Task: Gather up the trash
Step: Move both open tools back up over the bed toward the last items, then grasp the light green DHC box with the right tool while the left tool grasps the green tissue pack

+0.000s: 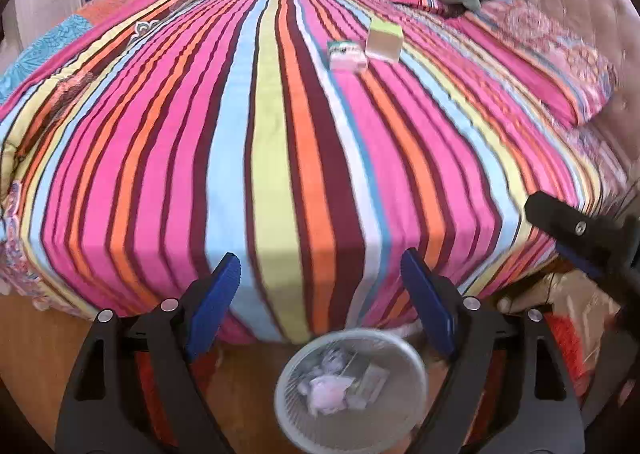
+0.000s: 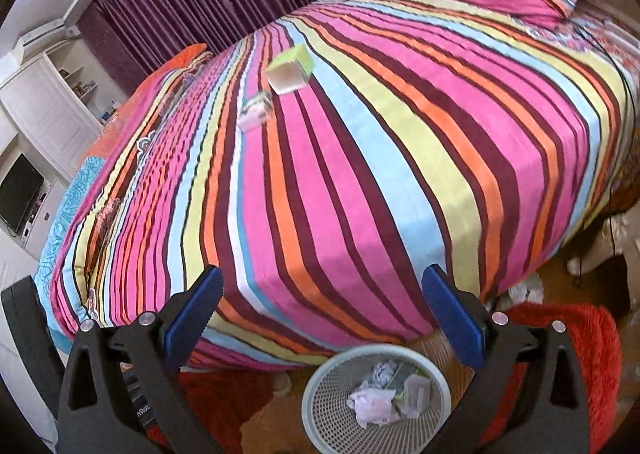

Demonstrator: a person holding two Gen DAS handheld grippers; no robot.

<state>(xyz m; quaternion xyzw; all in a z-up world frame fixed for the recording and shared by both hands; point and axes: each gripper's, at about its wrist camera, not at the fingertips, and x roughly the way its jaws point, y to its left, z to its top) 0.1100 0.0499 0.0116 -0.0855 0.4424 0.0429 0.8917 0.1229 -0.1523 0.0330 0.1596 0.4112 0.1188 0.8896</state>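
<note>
- Both views are bright and evenly lit, colours saturated; no clear light source shows.
- Motion blur softens the striped multicoloured bedspread (image 1: 280,113) and round white mesh wastebasket (image 1: 352,386).
- A soft shadow darkens the bedspread's hanging front edge.
- Fisheye bending curves stripes outward; corners vignette to black.

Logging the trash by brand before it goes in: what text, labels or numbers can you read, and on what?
Nothing legible.
Small box: dark print on top, blurred.
Green-topped box: no readable text.
Left gripper: pale letters on its body, too cut off to read.
Wastebasket wrappers: unreadable.
</note>
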